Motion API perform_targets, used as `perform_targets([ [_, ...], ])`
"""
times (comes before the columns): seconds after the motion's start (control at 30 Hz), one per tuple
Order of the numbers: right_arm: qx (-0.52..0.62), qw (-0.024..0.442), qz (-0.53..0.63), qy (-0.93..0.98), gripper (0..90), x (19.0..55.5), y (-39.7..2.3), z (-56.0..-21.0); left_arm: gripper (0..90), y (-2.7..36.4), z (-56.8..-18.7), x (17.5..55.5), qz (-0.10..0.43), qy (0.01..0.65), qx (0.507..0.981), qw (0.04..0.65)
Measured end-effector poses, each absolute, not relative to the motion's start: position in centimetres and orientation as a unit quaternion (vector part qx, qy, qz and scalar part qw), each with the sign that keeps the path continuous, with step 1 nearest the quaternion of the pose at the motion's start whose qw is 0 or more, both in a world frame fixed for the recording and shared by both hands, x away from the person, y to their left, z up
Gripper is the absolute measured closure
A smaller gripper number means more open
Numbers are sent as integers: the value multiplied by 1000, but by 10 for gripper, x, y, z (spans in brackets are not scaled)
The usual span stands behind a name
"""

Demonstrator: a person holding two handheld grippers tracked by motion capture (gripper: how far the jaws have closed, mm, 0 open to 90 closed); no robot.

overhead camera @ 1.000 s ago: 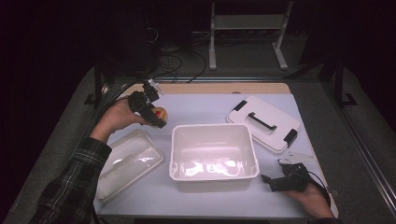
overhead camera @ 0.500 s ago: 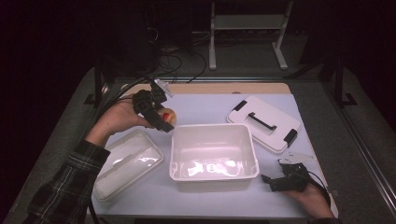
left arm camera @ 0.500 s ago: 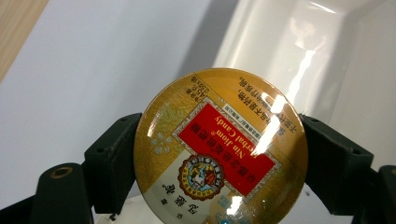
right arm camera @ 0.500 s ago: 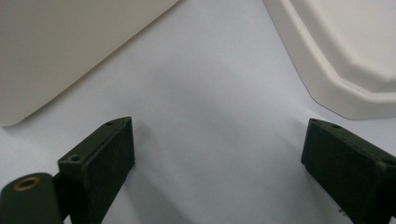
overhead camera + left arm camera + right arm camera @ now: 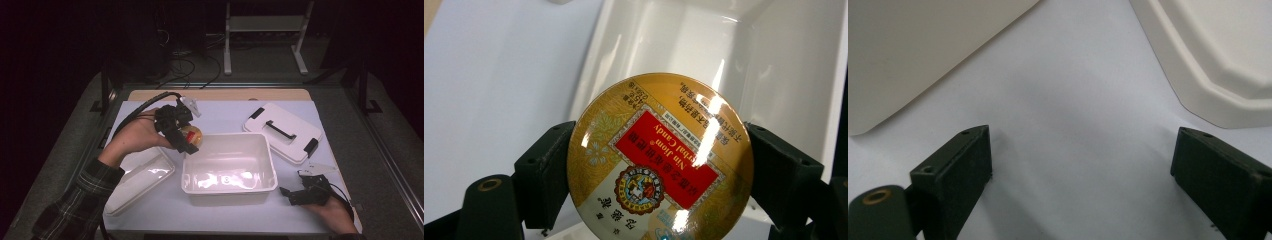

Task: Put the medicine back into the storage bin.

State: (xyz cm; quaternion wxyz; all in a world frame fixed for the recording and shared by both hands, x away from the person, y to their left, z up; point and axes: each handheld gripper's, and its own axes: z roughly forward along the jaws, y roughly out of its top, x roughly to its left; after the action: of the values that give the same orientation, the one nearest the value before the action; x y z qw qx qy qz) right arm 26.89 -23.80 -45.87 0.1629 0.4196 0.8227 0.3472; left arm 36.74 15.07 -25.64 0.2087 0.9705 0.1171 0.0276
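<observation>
— how far along am i?

— my right claw (image 5: 289,194) lies nearest on the pale worktop (image 5: 225,112), jaws wide apart and empty. my left claw (image 5: 189,145) grips a round, glossy gold candy tin (image 5: 660,159) by its rim, over the near-left corner of the smooth white plastic tub (image 5: 229,192). carried, i'd say; not dropped in. beyond lies the black-handled lid (image 5: 283,131).

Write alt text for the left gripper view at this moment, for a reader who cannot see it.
A round gold candy tin with a red label fills the centre, clamped by its edges between the left gripper's two black jaws. Behind it lies the open white bin, its inside bare where visible, standing on the pale table cover.
</observation>
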Motion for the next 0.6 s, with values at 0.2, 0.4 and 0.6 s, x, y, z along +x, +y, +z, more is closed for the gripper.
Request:
perform_targets([
  [0.2, 420, 163, 347, 823, 87, 269, -238, -459, 194, 138, -263, 359, 22, 98, 974, 205],
  [0.4, 420, 163, 347, 823, 88, 269, -238, -459, 194, 128, -273, 355, 15, 86, 976, 198],
  [0.6, 420, 162, 347, 823, 88, 269, -238, -459, 194, 121, -289, 351, 7, 74, 981, 180],
])
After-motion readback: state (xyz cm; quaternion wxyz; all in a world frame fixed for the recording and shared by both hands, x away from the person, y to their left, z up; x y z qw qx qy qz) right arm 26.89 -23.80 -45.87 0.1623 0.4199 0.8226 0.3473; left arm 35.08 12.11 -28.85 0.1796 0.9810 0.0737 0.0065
